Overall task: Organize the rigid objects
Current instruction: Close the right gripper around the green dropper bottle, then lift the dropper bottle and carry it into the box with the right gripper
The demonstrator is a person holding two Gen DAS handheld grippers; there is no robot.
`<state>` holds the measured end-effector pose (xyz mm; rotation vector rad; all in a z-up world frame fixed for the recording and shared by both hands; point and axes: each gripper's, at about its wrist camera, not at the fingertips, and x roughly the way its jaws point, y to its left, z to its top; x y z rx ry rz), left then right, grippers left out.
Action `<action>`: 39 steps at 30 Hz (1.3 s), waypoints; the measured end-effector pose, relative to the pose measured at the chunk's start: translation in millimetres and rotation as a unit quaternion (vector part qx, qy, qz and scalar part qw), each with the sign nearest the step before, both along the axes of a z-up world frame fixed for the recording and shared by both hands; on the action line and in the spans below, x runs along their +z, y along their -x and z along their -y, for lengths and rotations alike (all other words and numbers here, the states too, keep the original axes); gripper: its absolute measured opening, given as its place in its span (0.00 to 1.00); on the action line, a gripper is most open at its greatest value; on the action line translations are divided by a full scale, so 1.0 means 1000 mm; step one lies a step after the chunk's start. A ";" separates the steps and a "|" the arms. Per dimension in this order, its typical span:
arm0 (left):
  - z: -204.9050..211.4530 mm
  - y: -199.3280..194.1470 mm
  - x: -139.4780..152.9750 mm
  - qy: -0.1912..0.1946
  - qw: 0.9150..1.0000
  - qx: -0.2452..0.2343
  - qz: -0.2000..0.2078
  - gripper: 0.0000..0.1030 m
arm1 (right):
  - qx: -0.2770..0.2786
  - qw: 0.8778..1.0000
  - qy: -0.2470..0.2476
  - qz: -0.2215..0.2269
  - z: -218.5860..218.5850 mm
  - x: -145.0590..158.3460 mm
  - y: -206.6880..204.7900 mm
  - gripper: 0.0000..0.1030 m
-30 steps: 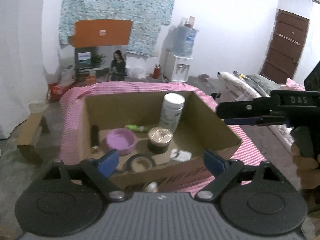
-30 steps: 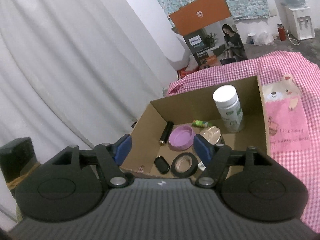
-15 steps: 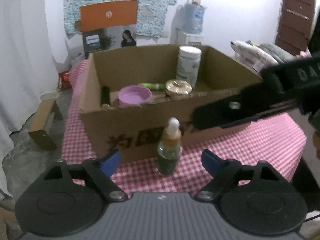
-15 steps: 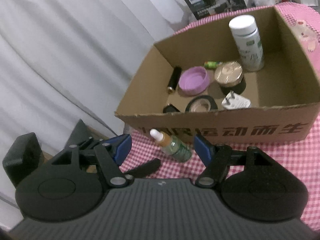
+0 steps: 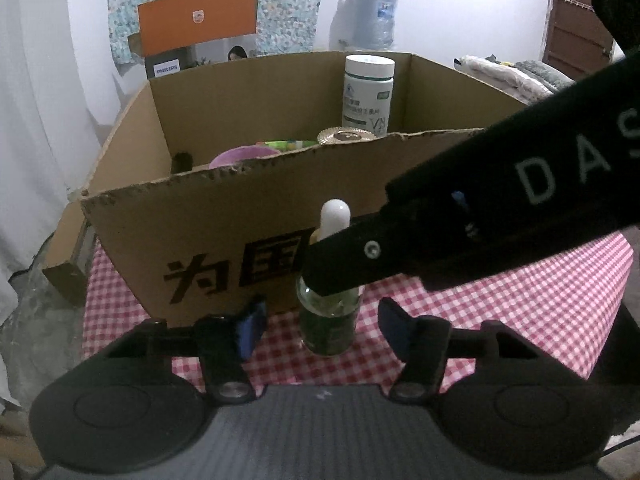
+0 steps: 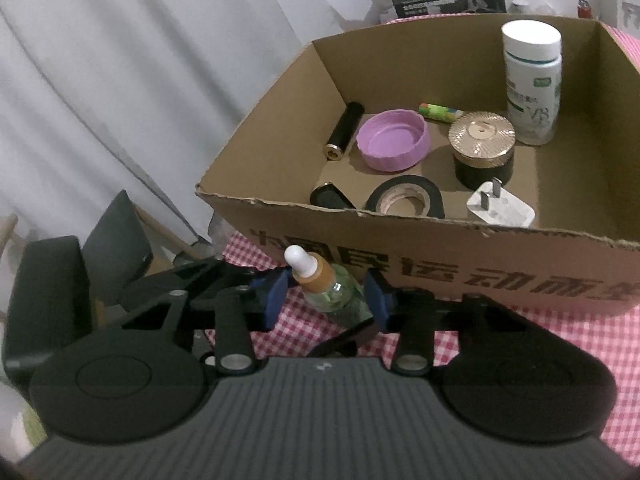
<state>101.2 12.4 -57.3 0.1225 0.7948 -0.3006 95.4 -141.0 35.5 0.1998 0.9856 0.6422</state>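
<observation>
Both tongs have just been closing around the dropper bottle (image 6: 326,286) before the cardboard box (image 6: 440,264): right tongs (image 6: 326,296) nearly touching, left tongs (image 5: 320,326) spread wider.

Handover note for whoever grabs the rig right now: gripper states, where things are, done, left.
Left gripper: open, jaws just been closing; the dropper bottle stands between its pads, untouched.
Right gripper: jaws also just been closing around the same bottle's neck; contact unclear.
Bottle: upright on the checked cloth, outside the cardboard box, by its near wall.
Done: white bottle, purple lid, gold-lidded jar, tape roll and plug are in the box.
Left: grip the dropper bottle, probably with one gripper only, and lift it over the wall into the box.
</observation>
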 end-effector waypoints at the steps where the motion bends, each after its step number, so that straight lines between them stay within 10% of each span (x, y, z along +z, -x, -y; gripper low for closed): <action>1: 0.000 -0.001 -0.001 0.001 1.000 0.000 -0.001 0.56 | 0.001 1.000 0.001 0.001 -0.001 0.000 -0.001 0.35; 7: 0.000 -0.004 -0.006 0.006 1.000 -0.003 -0.009 0.32 | 0.010 1.000 0.003 0.009 -0.007 0.000 -0.002 0.24; 26: 0.010 0.016 0.023 -0.001 1.000 -0.002 0.013 0.32 | 0.023 0.999 -0.007 0.028 0.001 0.020 0.010 0.21; 39: 0.018 0.027 0.114 -0.001 0.996 -0.009 0.093 0.32 | 0.061 0.990 -0.040 0.121 0.020 0.114 0.024 0.21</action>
